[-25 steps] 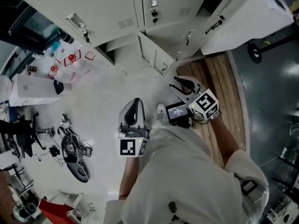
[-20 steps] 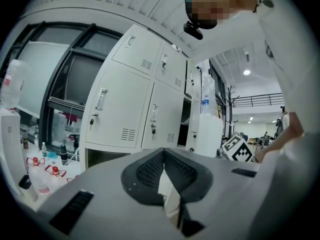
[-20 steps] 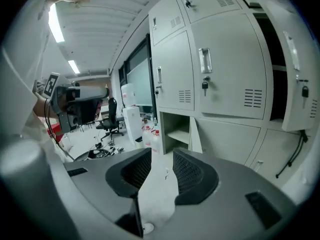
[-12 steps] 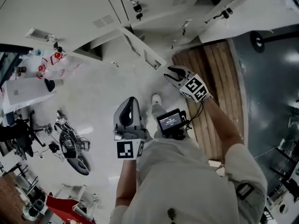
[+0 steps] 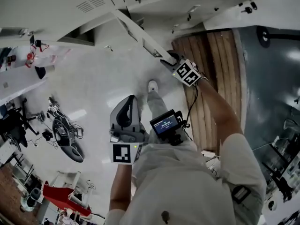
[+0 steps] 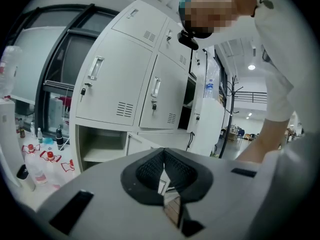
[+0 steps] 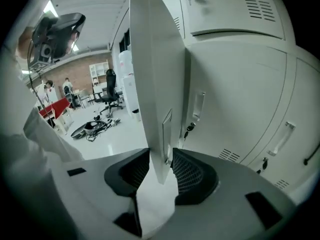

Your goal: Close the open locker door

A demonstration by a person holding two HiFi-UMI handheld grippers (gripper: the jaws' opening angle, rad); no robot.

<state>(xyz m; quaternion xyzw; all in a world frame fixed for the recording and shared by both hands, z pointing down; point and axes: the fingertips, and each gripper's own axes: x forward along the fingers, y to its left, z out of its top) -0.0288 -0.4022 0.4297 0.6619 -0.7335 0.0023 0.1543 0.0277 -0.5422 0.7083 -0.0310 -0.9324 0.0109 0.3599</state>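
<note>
The open locker door (image 5: 140,34) juts out edge-on from the bottom row of white lockers. My right gripper (image 5: 169,59) has reached its free edge. In the right gripper view the door's edge (image 7: 157,84) stands between the two black pads. The right gripper (image 7: 160,159) has its jaws opening around that edge and I see no firm squeeze. My left gripper (image 5: 130,99) hangs lower, over the pale floor, well short of the lockers. In its own view the left gripper (image 6: 163,153) is shut on nothing, with the open compartment (image 6: 102,146) beyond it.
A wooden floor panel (image 5: 213,69) lies under my right arm. A black gadget with cables (image 5: 63,132) and a red object (image 5: 61,196) are on the floor at the left. Another tall white door (image 5: 248,13) stands open at the upper right. The person's shoe (image 5: 153,86) is below the door.
My right gripper has travelled forward and up to the free edge of the open door, which now sits between its jaws. The left gripper has barely moved.
</note>
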